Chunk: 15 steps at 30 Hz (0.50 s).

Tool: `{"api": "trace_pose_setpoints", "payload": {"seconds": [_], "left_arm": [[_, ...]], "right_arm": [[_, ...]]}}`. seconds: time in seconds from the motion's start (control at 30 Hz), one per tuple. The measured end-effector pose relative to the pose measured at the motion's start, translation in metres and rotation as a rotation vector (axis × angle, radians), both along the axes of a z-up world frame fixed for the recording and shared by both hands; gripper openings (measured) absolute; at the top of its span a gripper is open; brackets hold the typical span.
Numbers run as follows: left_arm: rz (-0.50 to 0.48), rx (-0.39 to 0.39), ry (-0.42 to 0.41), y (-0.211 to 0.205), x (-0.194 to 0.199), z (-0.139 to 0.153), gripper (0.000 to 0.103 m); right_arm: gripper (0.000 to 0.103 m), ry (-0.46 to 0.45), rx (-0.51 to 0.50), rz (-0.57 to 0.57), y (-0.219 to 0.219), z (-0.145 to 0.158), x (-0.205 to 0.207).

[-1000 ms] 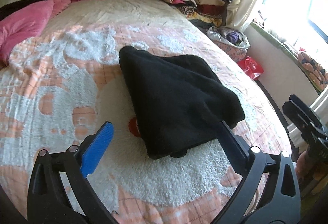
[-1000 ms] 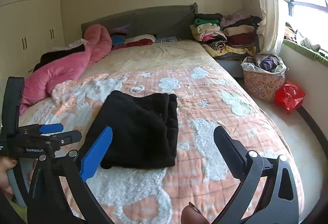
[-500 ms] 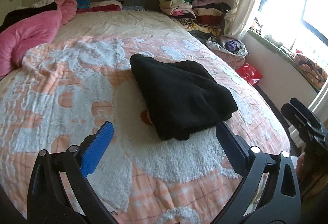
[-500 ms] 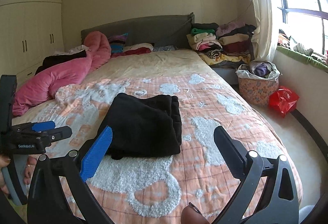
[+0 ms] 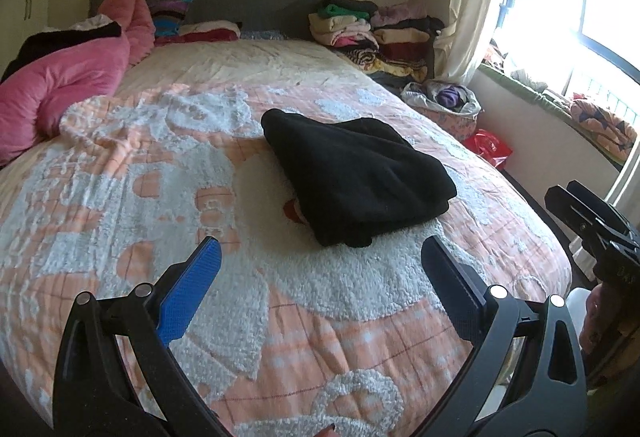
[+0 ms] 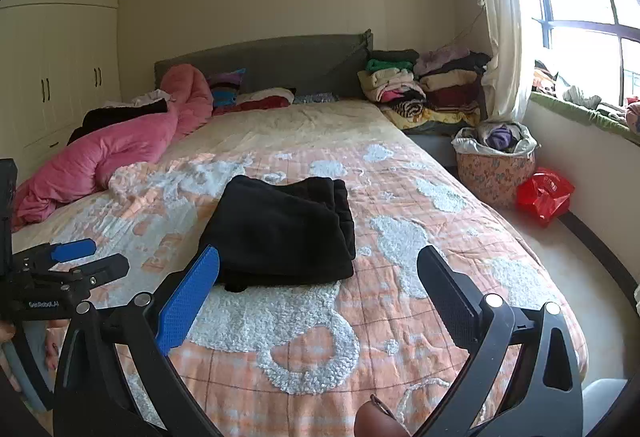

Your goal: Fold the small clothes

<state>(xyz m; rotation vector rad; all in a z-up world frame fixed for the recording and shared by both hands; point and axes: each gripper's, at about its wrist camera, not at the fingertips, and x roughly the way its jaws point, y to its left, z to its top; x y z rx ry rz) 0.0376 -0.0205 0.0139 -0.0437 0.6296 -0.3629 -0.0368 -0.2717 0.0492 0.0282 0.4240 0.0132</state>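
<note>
In the left wrist view, the left gripper [image 5: 318, 257] stood spread wide and empty above the orange-and-white tufted bedspread [image 5: 120, 197], the folded black fleece garment [image 5: 356, 173] lying just beyond its tips. In the right wrist view, the right gripper [image 6: 318, 265] gaped equally wide (nothing held), the garment [image 6: 280, 229] mid-bed ahead.

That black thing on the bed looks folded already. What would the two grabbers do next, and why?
Probably draw both away and leave it. The black garment lies in a compact folded bundle on the bedspread. The left gripper and right gripper are both open, empty and clear of the cloth, so nothing seems left to fold. Moving on to another piece would be my guess.
</note>
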Motion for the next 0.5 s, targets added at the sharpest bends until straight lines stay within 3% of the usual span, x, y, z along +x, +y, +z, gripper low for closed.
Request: {"api": "trace_pose_setpoints", "payload": {"seconds": [0.5], "left_arm": [[0.004, 0.018, 0.022, 0.002, 0.003, -0.027, 0.094]], "right_arm": [[0.099, 0.065, 0.010, -0.020, 0.004, -0.031, 0.000]]}}
